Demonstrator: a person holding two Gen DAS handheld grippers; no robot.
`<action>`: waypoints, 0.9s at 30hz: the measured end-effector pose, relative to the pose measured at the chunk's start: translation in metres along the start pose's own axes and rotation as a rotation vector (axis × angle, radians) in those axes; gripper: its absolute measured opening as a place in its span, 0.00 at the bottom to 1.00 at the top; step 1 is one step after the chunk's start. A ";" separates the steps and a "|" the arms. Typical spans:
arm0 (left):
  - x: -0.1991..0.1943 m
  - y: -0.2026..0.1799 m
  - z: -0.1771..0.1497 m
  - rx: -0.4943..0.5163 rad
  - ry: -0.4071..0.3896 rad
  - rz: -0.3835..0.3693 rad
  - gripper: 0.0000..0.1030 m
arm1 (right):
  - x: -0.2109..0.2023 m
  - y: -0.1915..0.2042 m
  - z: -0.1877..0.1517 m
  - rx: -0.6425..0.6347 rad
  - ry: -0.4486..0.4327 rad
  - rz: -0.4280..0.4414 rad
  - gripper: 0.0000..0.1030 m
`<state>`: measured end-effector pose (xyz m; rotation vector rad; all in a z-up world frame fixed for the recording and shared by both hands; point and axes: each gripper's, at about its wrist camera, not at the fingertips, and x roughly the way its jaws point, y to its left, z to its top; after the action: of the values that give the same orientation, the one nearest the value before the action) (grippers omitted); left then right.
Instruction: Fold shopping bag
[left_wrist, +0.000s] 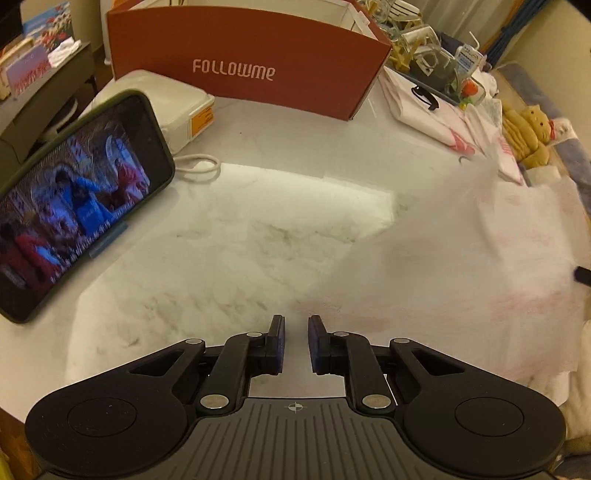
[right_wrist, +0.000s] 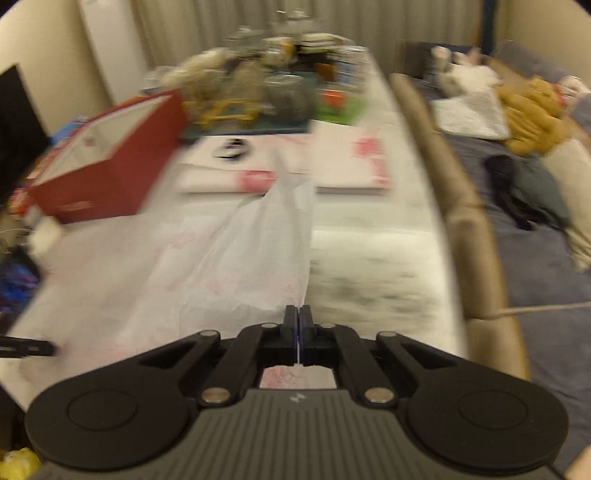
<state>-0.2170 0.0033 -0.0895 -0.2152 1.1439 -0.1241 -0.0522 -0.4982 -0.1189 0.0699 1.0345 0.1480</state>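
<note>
Two tools: my right tool (right_wrist: 298, 317) clamps the shopping bag (right_wrist: 236, 266) edge to lift it off the surface (left_wrist: 258, 229), left tool (left_wrist: 296, 325) parted, waiting.

the shopping bag (right_wrist: 236, 266) is a thin white plastic one with faint pink printing, spread out and crumpled over the white marbled table top. in the right wrist view, which is blurred, one part of it is drawn up into a taut ridge that narrows to a point toward the far end of the table, while the near edge is pinched between closed black fingers. in the left wrist view the bag (left_wrist: 517, 266) lies at the right, hazy and wrinkled, its surface sloping upward.
</note>
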 end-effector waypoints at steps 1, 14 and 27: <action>0.000 0.000 0.001 0.004 0.001 0.005 0.14 | 0.000 -0.010 -0.002 -0.033 -0.001 -0.077 0.00; -0.033 -0.073 0.031 0.219 -0.133 -0.182 0.52 | 0.010 -0.019 -0.040 -0.133 0.063 -0.134 0.00; 0.049 -0.165 0.049 0.526 -0.069 0.008 0.58 | -0.006 0.027 -0.057 -0.334 0.052 0.003 0.00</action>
<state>-0.1507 -0.1626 -0.0752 0.2502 1.0061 -0.4005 -0.1072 -0.4730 -0.1392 -0.2364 1.0491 0.3246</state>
